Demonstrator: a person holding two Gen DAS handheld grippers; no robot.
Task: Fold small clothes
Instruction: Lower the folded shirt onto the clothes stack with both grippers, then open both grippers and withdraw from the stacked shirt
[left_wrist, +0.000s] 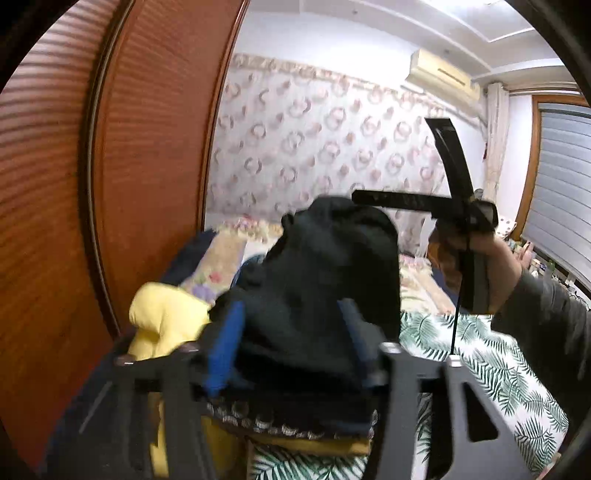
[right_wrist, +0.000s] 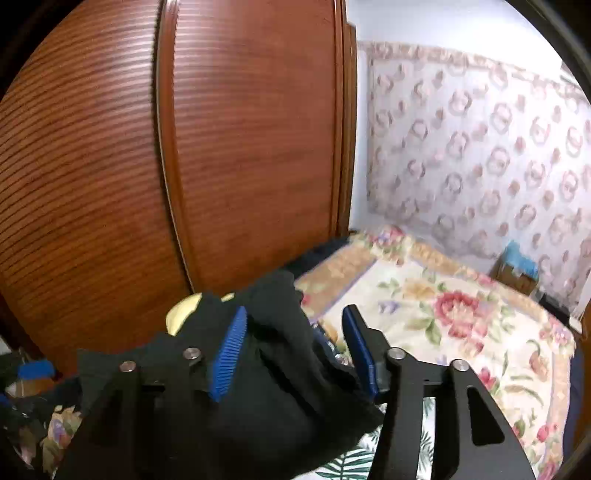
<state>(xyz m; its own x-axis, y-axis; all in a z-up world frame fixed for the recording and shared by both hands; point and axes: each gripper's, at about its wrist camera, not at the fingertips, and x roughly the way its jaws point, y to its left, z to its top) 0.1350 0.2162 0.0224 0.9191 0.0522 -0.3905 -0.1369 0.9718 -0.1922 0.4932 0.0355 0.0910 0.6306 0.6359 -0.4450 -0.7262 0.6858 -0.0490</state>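
Observation:
A bunched black garment (left_wrist: 325, 266) sits on a stack of folded clothes, above a dark piece with a lace edge (left_wrist: 295, 424) and a yellow one (left_wrist: 166, 321). My left gripper (left_wrist: 290, 338) stands open around its lower part, blue pads on either side. In the right wrist view the same black garment (right_wrist: 258, 406) drapes over the left finger of my right gripper (right_wrist: 293, 350), which is open. A gap shows between the cloth and its right pad (right_wrist: 360, 350). A sleeved hand (left_wrist: 495, 258) holds the right-hand tool at the upper right.
A brown slatted wardrobe door (right_wrist: 240, 147) stands close on the left. The stack rests on a sheet with green palm leaves (left_wrist: 480, 350). A floral quilt (right_wrist: 443, 314) covers the bed beyond, against a patterned curtain (right_wrist: 480, 129). A window blind (left_wrist: 561, 184) is at far right.

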